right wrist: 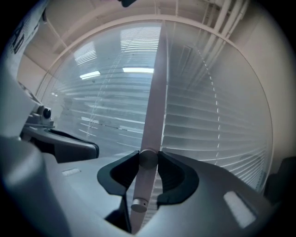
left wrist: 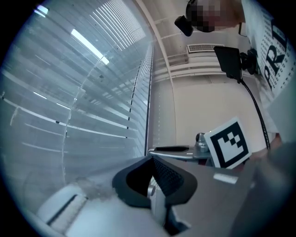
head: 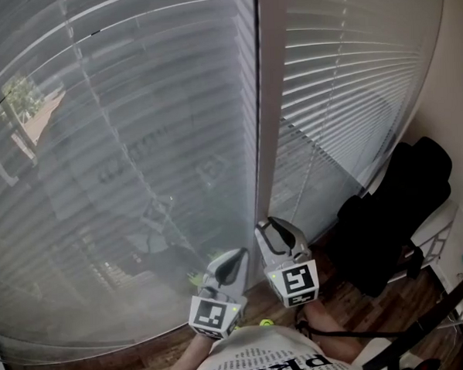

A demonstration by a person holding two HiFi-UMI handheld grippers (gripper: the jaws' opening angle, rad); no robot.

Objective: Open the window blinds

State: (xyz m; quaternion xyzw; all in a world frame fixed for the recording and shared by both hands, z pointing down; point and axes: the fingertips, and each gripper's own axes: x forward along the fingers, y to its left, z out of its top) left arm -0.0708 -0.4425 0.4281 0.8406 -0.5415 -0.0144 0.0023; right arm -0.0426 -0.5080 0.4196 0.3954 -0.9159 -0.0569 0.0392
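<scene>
Two panels of white slatted window blinds (head: pixel 121 147) hang shut across the glass, one on each side of a pale upright post (head: pixel 267 101). In the right gripper view a pale blind wand (right wrist: pixel 155 92) runs up along that post, and its round lower end sits between the fingertips of my right gripper (right wrist: pixel 148 159), with both dark pads touching it. That right gripper (head: pixel 271 226) points at the foot of the post. My left gripper (head: pixel 235 257) is just to its left, close to the slats; its jaws (left wrist: pixel 152 159) meet at the tips with nothing between them.
A black bag (head: pixel 395 210) rests on a white stand at the right, beside the wall. Wooden floor (head: pixel 362 305) shows beneath the grippers, and a thin cord (head: pixel 308 176) hangs in front of the right blind panel. The person's printed shirt (head: pixel 264 364) fills the bottom edge.
</scene>
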